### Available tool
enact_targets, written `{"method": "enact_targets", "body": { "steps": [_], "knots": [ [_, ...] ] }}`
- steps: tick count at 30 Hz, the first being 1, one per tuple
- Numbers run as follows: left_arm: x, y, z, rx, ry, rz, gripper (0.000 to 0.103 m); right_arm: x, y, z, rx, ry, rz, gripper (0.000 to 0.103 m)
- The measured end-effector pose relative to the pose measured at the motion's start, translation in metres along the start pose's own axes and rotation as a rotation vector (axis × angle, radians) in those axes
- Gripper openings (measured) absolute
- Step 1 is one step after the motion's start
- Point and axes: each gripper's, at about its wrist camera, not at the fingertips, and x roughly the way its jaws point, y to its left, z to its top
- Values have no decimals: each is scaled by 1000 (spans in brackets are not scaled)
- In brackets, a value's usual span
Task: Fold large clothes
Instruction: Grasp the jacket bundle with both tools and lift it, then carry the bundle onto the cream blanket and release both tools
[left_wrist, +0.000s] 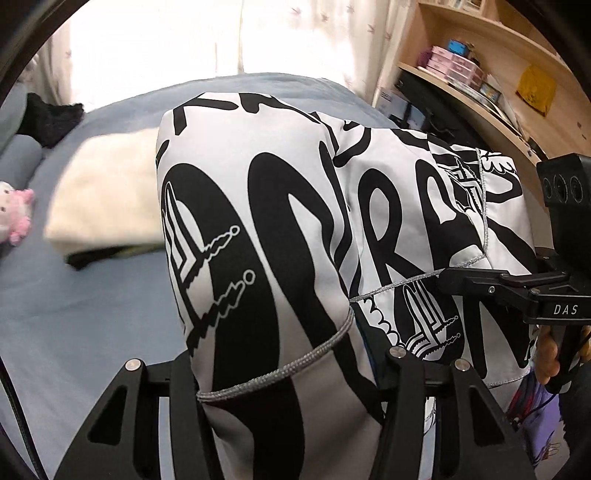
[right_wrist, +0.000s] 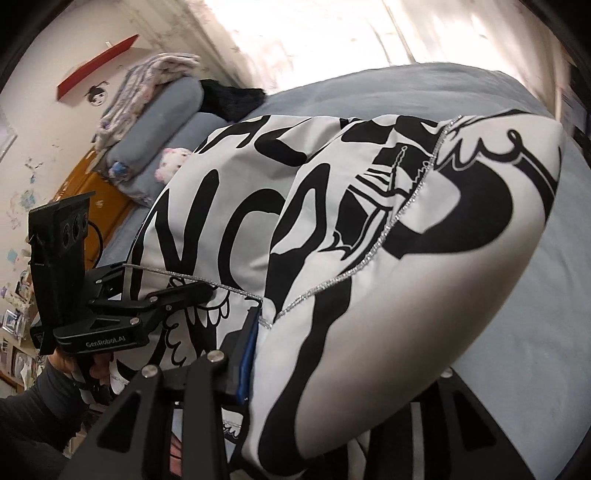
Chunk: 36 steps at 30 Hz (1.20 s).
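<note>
A large white garment with bold black lettering and silver-stitched hems hangs between my two grippers above the blue bed. My left gripper is shut on a bunched hem of it; it also shows in the right wrist view, clamped on the hem edge. My right gripper is shut on another part of the hem; it also shows in the left wrist view, gripping the cloth from the right. The garment fills most of both views and hides the bed beneath.
A folded cream item lies on the bed at left. A pink plush toy and a black cloth sit near the grey pillows. Wooden shelves with boxes stand at right. Curtains hang behind.
</note>
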Motion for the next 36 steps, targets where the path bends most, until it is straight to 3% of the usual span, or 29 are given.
{"method": "enact_targets", "body": {
  "steps": [5, 11, 16, 21, 26, 29, 30, 32, 36],
  "knots": [
    [-24, 69, 30, 23, -27, 57, 51, 35, 47, 51, -29, -37, 49, 38],
    [-28, 158, 92, 76, -44, 126, 51, 98, 76, 136, -23, -84, 124, 38],
    [-13, 234, 148, 114, -56, 182, 51, 166, 84, 208, -4, -122, 177, 38],
    [36, 304, 202, 125, -43, 201, 51, 237, 74, 263, 42, -131, 223, 38],
    [105, 364, 212, 92, 24, 158, 55, 307, 33, 279, 133, -91, 205, 38],
    [149, 398, 204, 16, 55, 159, 81, 340, -8, 263, 215, -58, 160, 43],
    [155, 410, 201, -28, 37, 131, 88, 343, -20, 258, 257, -77, 228, 44],
    [155, 424, 198, -73, 9, 73, 89, 340, -26, 253, 273, -91, 280, 44],
    [146, 436, 192, -87, -15, 78, 91, 326, -10, 255, 220, -66, 215, 46]
  ]
}}
